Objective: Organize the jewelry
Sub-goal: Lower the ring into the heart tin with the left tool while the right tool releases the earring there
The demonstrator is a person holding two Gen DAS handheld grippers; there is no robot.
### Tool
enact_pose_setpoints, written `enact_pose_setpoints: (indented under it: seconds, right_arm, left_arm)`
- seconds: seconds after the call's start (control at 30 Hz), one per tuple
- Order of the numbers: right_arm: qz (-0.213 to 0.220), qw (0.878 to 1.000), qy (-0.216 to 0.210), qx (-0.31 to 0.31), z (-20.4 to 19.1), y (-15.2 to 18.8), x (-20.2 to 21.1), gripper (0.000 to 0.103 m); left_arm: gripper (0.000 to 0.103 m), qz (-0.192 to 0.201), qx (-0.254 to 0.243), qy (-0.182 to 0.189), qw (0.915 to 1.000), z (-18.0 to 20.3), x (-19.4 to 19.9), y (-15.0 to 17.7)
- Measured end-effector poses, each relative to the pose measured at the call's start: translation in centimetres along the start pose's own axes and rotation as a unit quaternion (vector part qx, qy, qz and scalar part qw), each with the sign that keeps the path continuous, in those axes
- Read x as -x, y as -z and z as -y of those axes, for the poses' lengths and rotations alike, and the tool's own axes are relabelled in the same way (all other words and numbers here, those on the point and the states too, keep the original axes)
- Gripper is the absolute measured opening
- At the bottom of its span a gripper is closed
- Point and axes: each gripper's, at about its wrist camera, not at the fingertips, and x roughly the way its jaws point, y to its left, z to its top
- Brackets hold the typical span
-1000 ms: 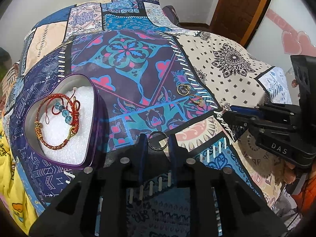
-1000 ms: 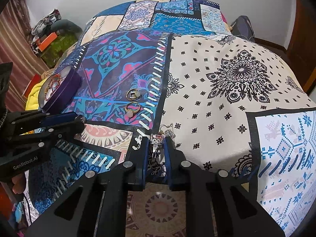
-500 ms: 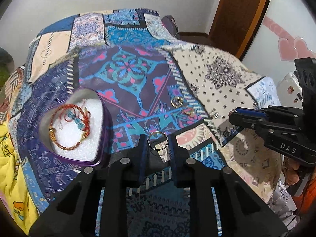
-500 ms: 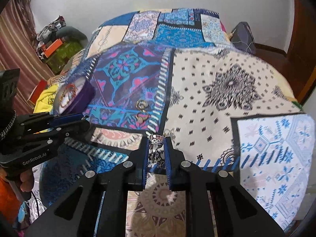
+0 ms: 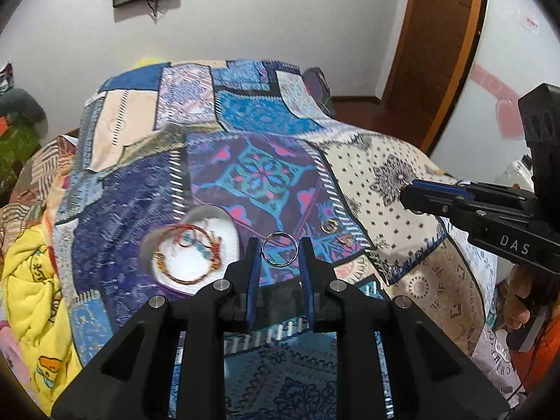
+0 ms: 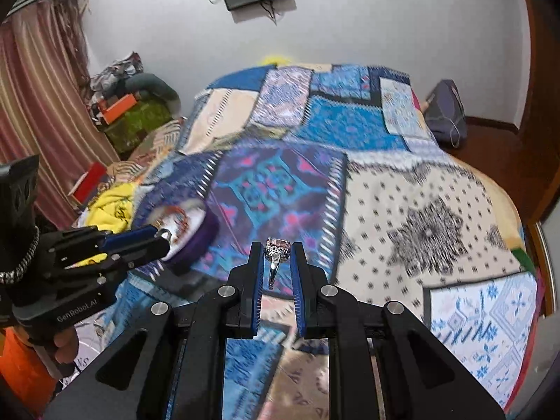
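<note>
The left gripper (image 5: 279, 250) is clenching a plain silver ring (image 5: 279, 249) between its 2 pads, the hoop facing the camera and held clear above the patchwork bedspread (image 5: 392, 175). The right gripper (image 6: 278, 255) is pinching a stone-set ring (image 6: 277, 252), stone at 12 o'clock and band hanging toward 6 o'clock between the blue pads. The relation that matters is where the heart-shaped purple tin (image 5: 196, 245) is lying: in the left wrist view it is sitting at about 9 o'clock from the left tips, near them and lower on the bed, its white lining carrying a red and gold beaded bracelet (image 5: 187, 257). In the right wrist view the same tin (image 6: 190, 234) is lying at about 10 o'clock, farther off, with the left gripper's body (image 6: 105, 255) standing between. So the left hand looks nearer and is probably the one to drop first. The heart's point seems to be aiming toward the camera side, though blur is making that uncertain. 2 gold rings (image 5: 329, 226) are lying on the bedspread at about 2 o'clock from the left tips. Open bedspread is surrounding the tin, while a yellow blanket (image 5: 31, 280) is marking the bed's near-left edge.
</note>
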Motion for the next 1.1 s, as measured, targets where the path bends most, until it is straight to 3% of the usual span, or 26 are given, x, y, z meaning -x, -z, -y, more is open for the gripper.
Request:
enact_pose_setpoints:
  seconds: [0.57,1.1]
  right_arm:
    - [0.033,0.997,-0.051,0.041,-5.6,-3.9,-2.3,0.014]
    - [-0.029,0.993,-0.092,0.067,-9.3,-3.7,-8.6,0.014]
  left_arm:
    - [0.021,0.052,0.052,-0.049,0.9961,-6.6,3.7,-0.9]
    - [0.021,0.002,0.054,-0.035,0.9979,-8.4,-0.5,1.2]
